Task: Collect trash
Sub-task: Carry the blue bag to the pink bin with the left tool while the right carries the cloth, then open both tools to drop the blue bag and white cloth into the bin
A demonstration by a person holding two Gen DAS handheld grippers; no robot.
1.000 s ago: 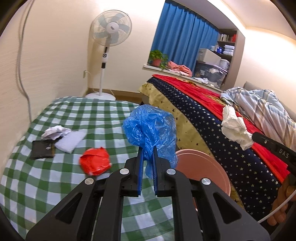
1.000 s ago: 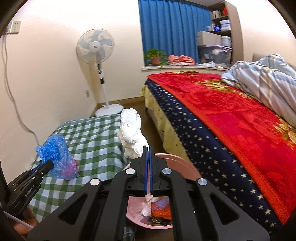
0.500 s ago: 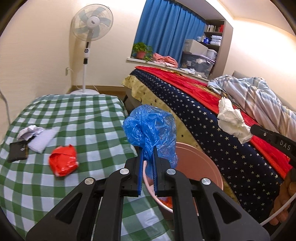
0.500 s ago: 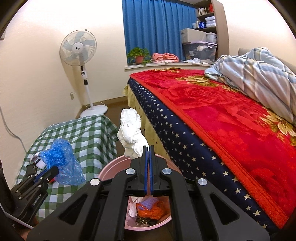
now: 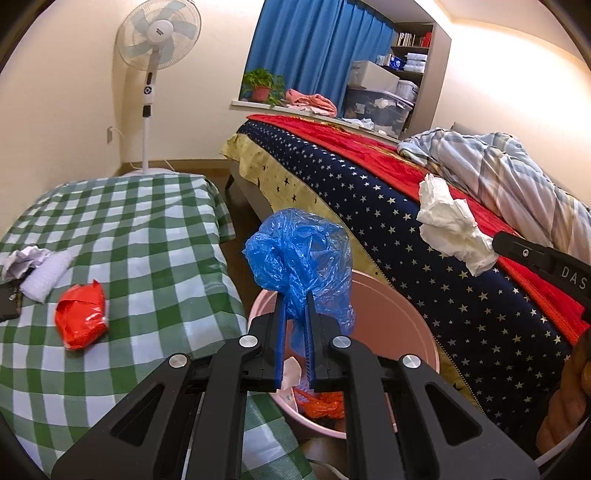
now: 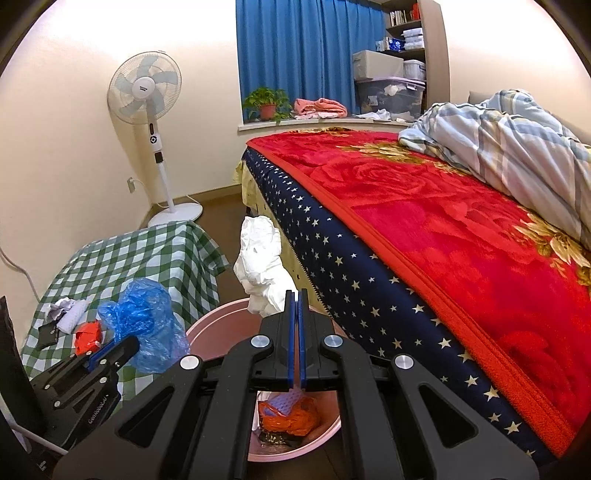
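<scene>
Left tool (image 5: 295, 299) clamped on blue plastic bag (image 5: 301, 254), held over the pink bin (image 5: 406, 321); right tool (image 6: 297, 295) pinched tight on white crumpled paper (image 6: 260, 262), also above the bin. Right tool's side reads "DAS"; red wrapper (image 5: 81, 319) lies on the checkered desk (image 5: 147, 236) left of the bin.

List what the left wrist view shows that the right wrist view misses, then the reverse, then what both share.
Only left wrist: the right hand at the frame's edge, and the left gripper close up, fingers shut on the blue bag.

Only right wrist: the right gripper close up, shut on the white tissue, and the blanket's rose pattern.

Both: the pink bin with orange trash, red wad, checked table, fan.
</scene>
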